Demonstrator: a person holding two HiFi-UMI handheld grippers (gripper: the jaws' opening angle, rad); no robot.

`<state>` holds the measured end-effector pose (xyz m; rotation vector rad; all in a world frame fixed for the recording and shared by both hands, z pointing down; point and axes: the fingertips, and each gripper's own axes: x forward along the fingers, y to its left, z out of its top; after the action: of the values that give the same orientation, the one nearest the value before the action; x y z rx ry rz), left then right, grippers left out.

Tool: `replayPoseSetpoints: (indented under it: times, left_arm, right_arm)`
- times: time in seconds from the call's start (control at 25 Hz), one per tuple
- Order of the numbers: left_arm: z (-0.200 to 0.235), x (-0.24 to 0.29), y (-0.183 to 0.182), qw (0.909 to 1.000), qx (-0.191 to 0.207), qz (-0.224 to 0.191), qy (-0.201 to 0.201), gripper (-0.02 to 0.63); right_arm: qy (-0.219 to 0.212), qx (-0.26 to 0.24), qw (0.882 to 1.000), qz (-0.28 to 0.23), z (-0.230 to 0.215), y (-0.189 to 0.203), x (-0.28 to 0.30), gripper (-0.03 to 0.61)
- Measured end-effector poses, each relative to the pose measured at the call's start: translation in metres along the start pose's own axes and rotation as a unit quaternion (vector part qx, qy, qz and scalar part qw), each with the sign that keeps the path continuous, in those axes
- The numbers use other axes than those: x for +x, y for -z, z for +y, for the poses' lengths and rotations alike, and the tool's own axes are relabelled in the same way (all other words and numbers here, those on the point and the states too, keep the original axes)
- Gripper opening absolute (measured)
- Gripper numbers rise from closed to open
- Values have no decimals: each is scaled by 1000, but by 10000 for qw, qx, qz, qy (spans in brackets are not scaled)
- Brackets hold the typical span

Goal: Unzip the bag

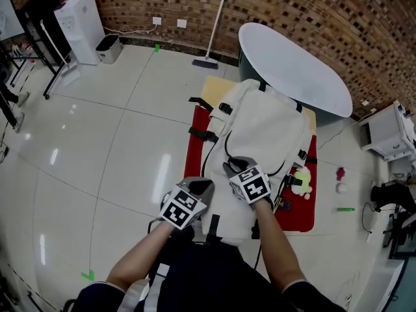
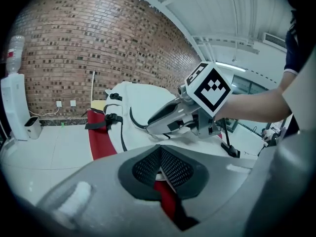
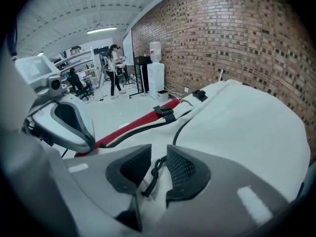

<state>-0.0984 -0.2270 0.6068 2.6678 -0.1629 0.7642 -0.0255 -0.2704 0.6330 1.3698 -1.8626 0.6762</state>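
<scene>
A white backpack (image 1: 266, 129) with black straps lies on a red mat (image 1: 195, 148). Both grippers are at its near end. My right gripper (image 1: 237, 164) rests on top of the bag, and in the right gripper view its jaws (image 3: 159, 157) stand open. The black zipper pull cord (image 3: 154, 175) hangs in the gap, and neither pad is pressing on it. My left gripper (image 1: 198, 187) is at the bag's near left corner. In the left gripper view its pads (image 2: 160, 162) meet on a bit of white bag fabric, with the red mat below.
A white oval table (image 1: 292, 64) stands behind the bag. A broom (image 1: 211, 38) leans on the brick wall, and a water dispenser (image 1: 81, 25) is at the far left. A small plush toy (image 1: 302, 177) lies on the mat's right edge. People (image 3: 114, 68) stand in the distance.
</scene>
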Motion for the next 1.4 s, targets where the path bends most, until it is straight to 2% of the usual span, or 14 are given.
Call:
replayPoseSetpoints:
  times: [0.16,0.24,0.32,0.44,0.56,0.68,0.76,0.96,1.08,1.16,1.4]
  left_arm:
    - [0,4,-3,10000,-15,16,27,2]
    - [1,5,-5,10000,-46,-8,1,2]
    - [0,6,-7,9999,-100,-55,-51,2]
    - [3,8,-8,9995,-184,-88,-243,2]
    - [3,10,-11,9985,-260,-165,-454,2]
    - [4,10,-8,9966,-407,-181,-697,2]
    - [3,9,-7,9949,-498,-202,-850,2]
    - [2,5,-2,9908,-692,-203,-1143,2]
    - [3,2,-1,9876,-815,-250,-1320,2]
    - [4,1,-2,9859,-874,-295,-1397,2]
    - [1,7,-6,9851,-951,-318,-1396,2]
  right_arm:
    - [-188,-506,9981,-297,-5,-12,-16,118]
    - [-340,-980,9943,-258,-7,-15,-21,92]
    - [-606,-1677,9839,-90,-7,-11,-20,84]
    - [-1102,-2864,9510,366,-5,6,-14,85]
    - [-1516,-3872,9067,710,-5,24,-9,97]
    - [-1848,-4604,8646,791,-3,30,0,121]
    - [-2056,-4906,8434,757,0,31,7,140]
    - [-2491,-5379,8024,687,14,33,18,158]
    - [-2745,-5588,7778,861,18,40,25,109]
    - [-2804,-5592,7752,883,17,37,27,40]
    - [-2859,-5428,7845,904,19,16,31,28]
